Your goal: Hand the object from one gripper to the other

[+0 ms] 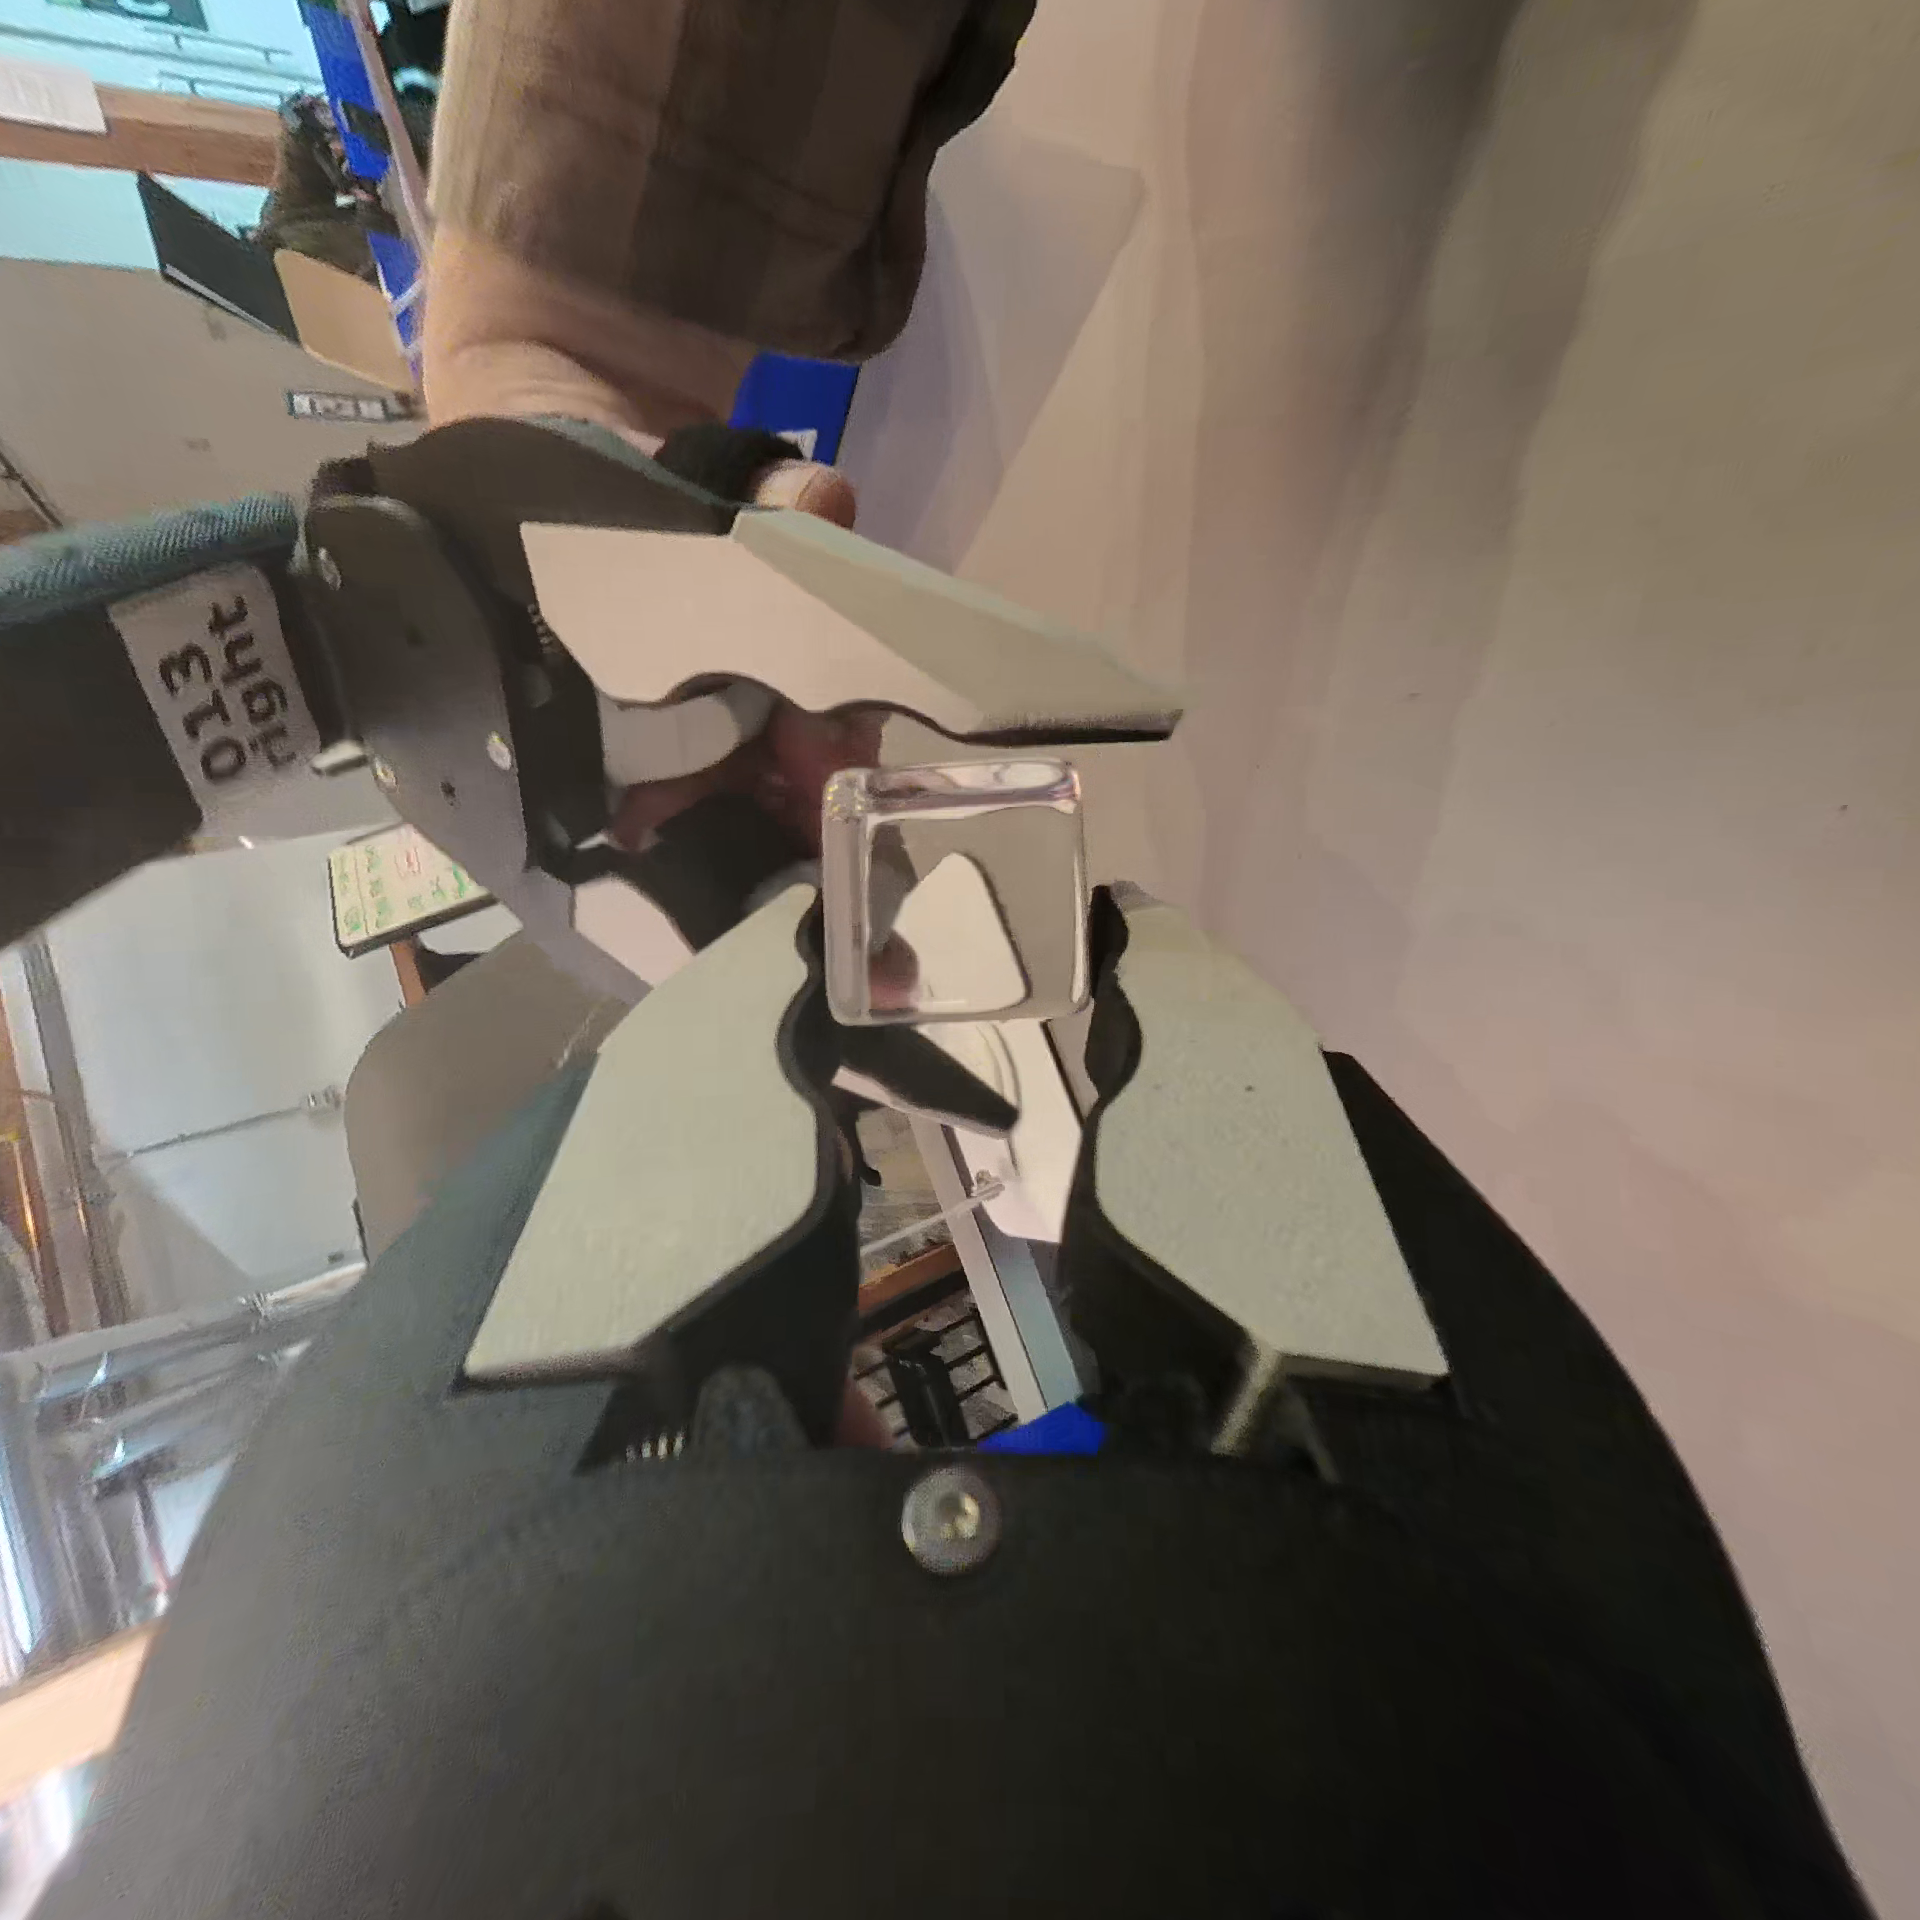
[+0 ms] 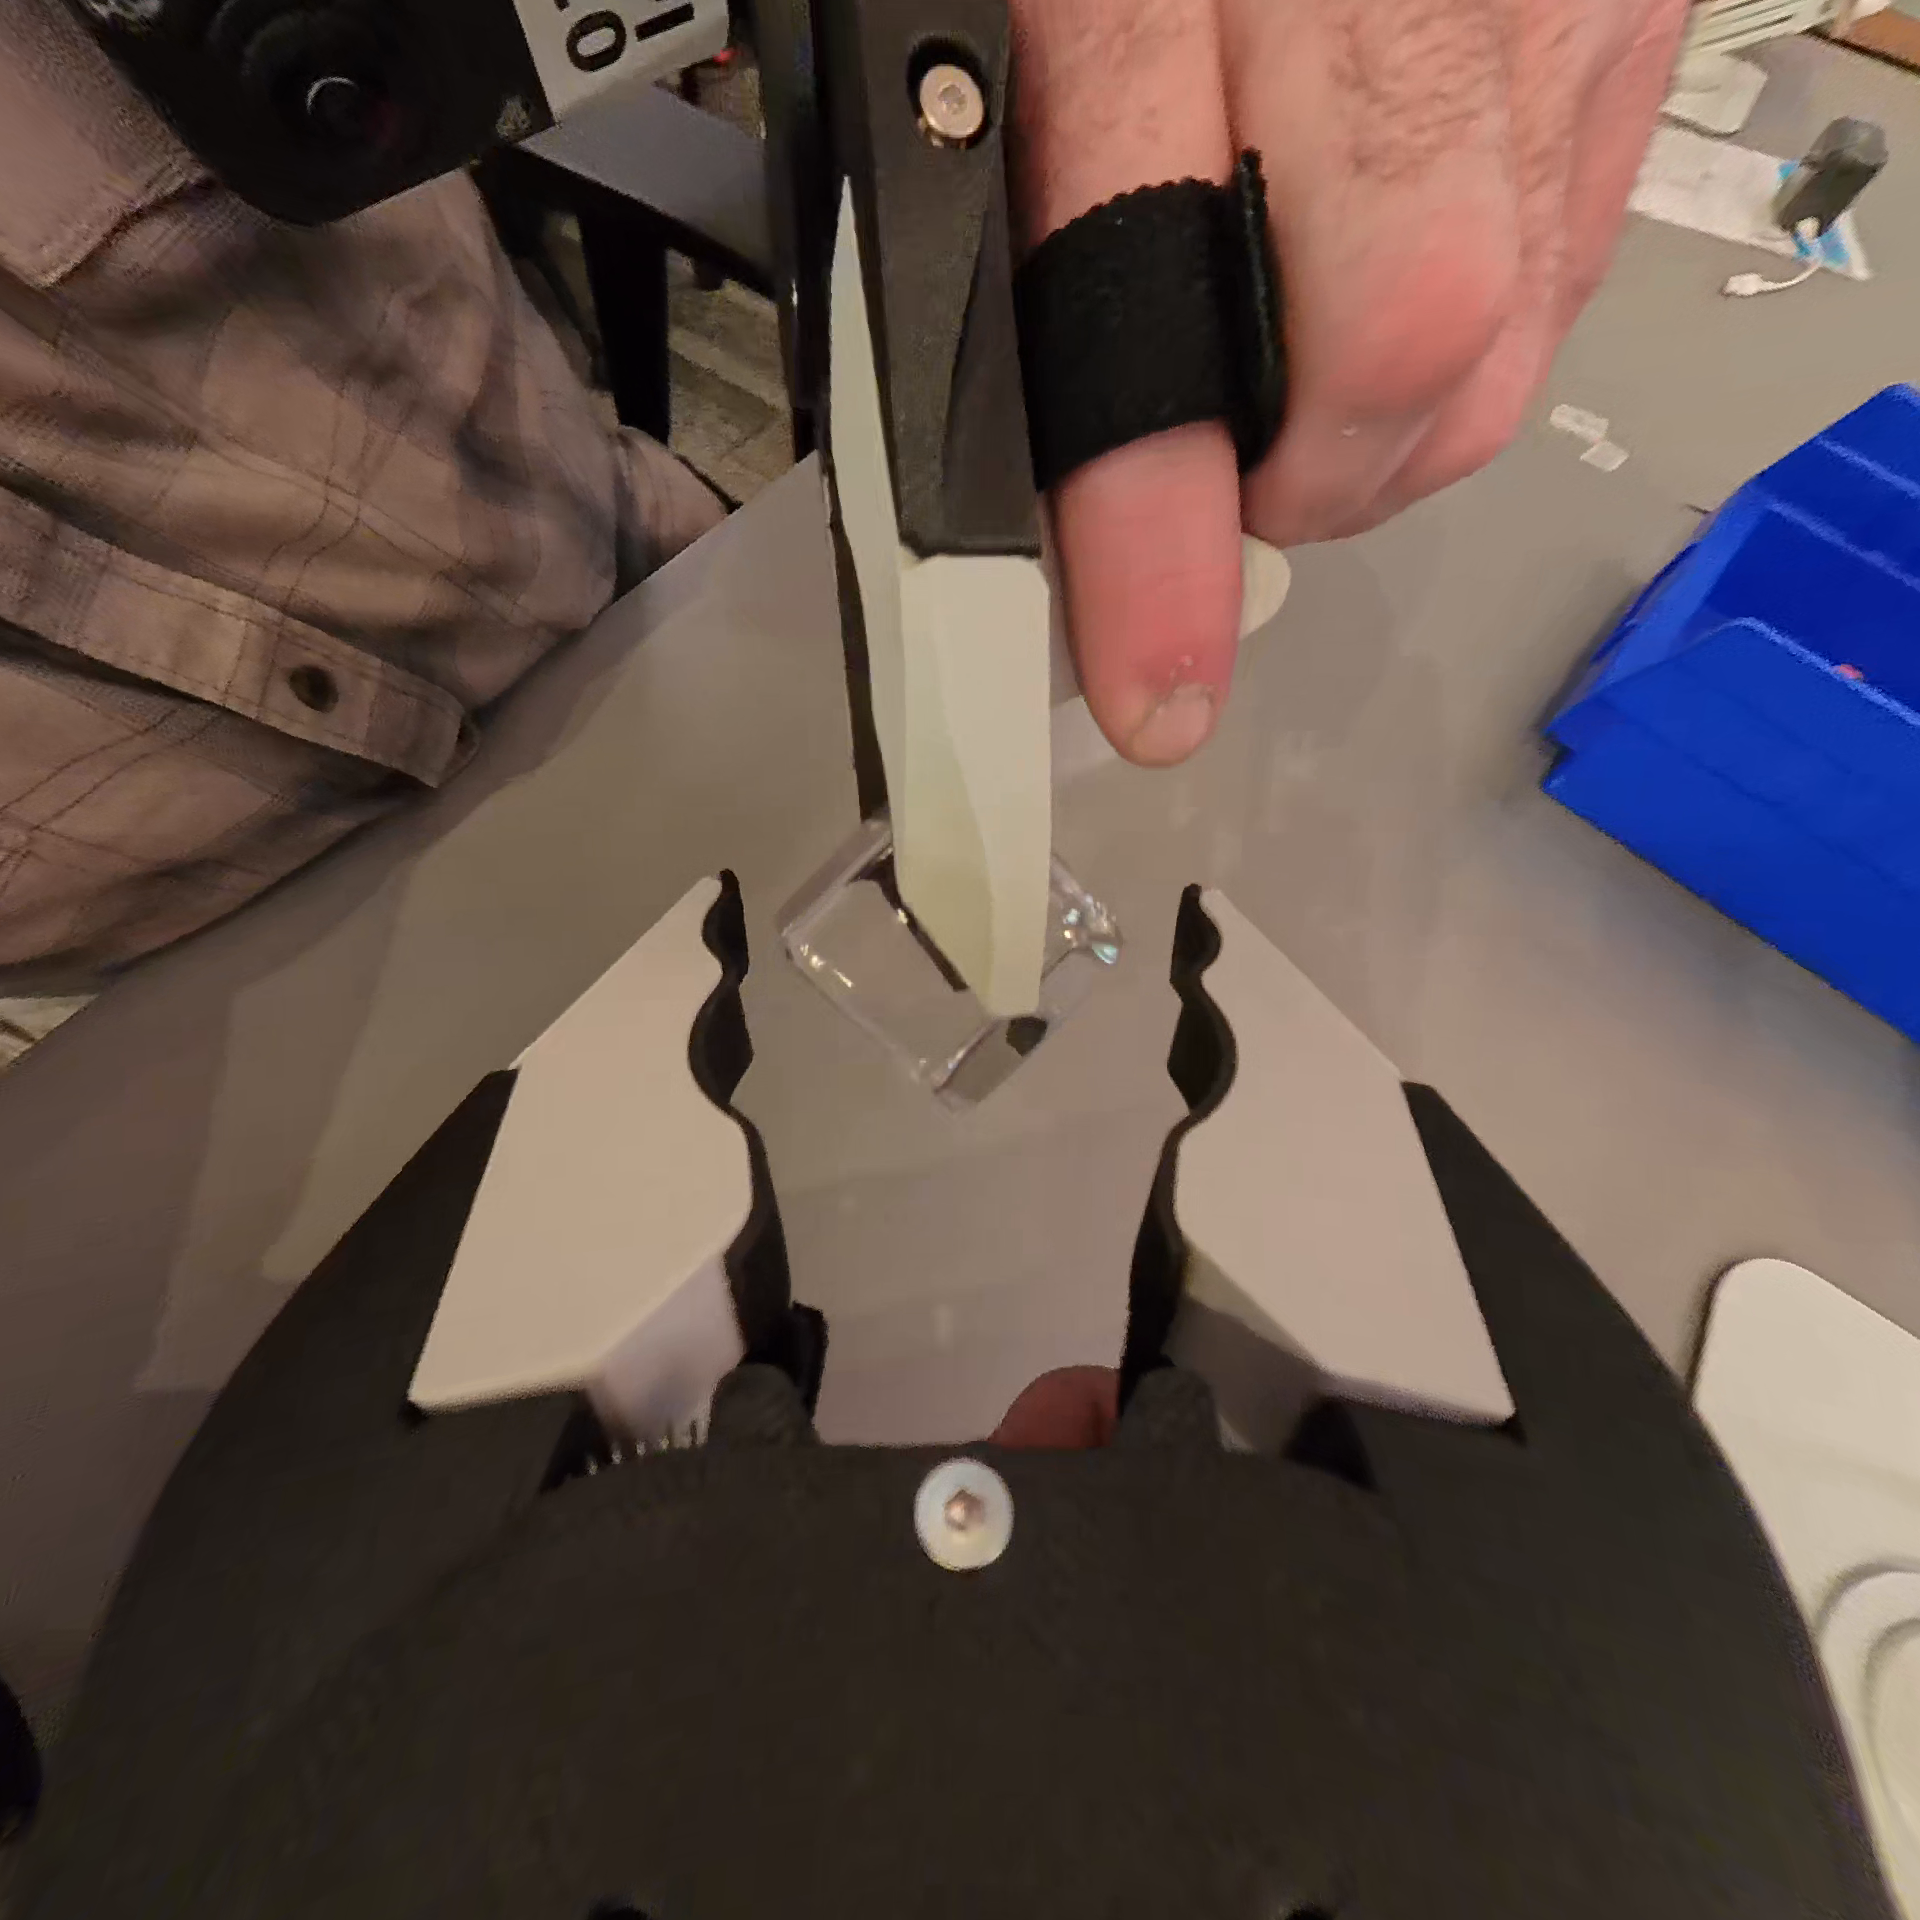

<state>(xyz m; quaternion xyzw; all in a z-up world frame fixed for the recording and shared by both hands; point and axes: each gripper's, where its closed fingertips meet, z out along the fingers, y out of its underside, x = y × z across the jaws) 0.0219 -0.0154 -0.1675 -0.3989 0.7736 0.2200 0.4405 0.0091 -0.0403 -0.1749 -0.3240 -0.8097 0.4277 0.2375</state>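
Observation:
A clear cube (image 1: pixel 956 894) is pinched between the white pads of my left gripper (image 1: pixel 956 914), which is shut on it. My right gripper (image 2: pixel 958 894) is open, with its jaws spread on either side of the cube (image 2: pixel 883 977) and not touching it. In the left wrist view the right gripper's upper finger (image 1: pixel 831 623) sits just above the cube with a small gap, and its lower finger (image 1: pixel 935 1091) is behind and below. In the right wrist view one left finger (image 2: pixel 966 779) comes down from the top onto the cube.
A grey table (image 2: pixel 520 987) lies under the grippers. A blue bin (image 2: pixel 1766 727) stands at the right, and a white object (image 2: pixel 1818 1455) lies at the lower right. A person's hand (image 2: pixel 1299 260) and plaid sleeve (image 2: pixel 260 520) are close by. The tips of both grippers are at nearly the same place.

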